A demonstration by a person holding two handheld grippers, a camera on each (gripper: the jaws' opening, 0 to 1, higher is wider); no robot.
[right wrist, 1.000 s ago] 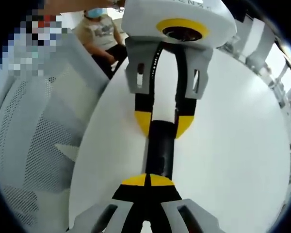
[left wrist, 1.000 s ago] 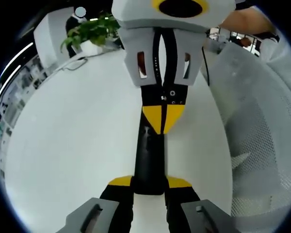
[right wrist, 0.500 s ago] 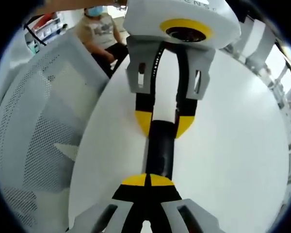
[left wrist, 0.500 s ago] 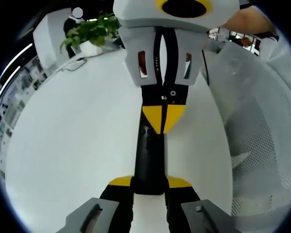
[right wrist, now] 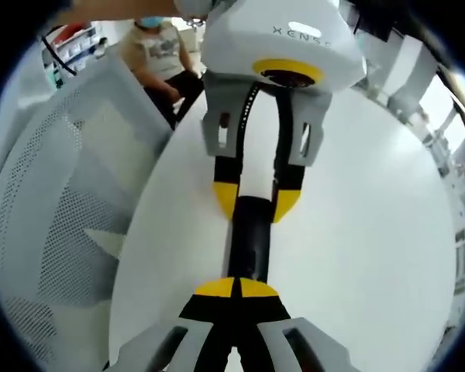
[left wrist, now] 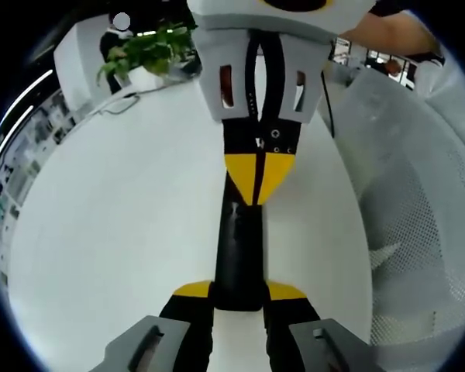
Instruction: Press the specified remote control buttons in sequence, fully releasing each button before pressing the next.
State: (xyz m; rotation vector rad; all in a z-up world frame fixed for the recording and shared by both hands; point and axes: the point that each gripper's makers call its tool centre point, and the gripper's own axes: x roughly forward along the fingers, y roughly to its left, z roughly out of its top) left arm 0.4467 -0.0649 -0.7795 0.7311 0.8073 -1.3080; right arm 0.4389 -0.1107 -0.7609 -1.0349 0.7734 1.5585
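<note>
1. The remote control (left wrist: pixel 238 240), a slim black bar, lies lengthwise between the two tools, low over the white desk (left wrist: pixel 116 225). I cannot tell whether it rests on the desk.
2. The left tongs (left wrist: pixel 239 293) are narrowed onto the near end of the remote, one yellow tip on each long edge.
3. The right tongs (left wrist: pixel 257 174) come in from the far side with both yellow tips pinched together into a single point. That point sits on the remote's upper face, and nothing is held between the tips.
4. The buttons are too small and dark to make out, so I cannot say which one lies under the point.
5. The remote looks light, stiff and smooth, so it would probably slide or pivot under a push. Gripping the side edges leaves the face free, and pressing straight down should keep it from twisting.
6. A mesh chair (left wrist: pixel 418 201) stands beside the desk and a leafy plant (left wrist: pixel 143 50) at its far edge.
</note>
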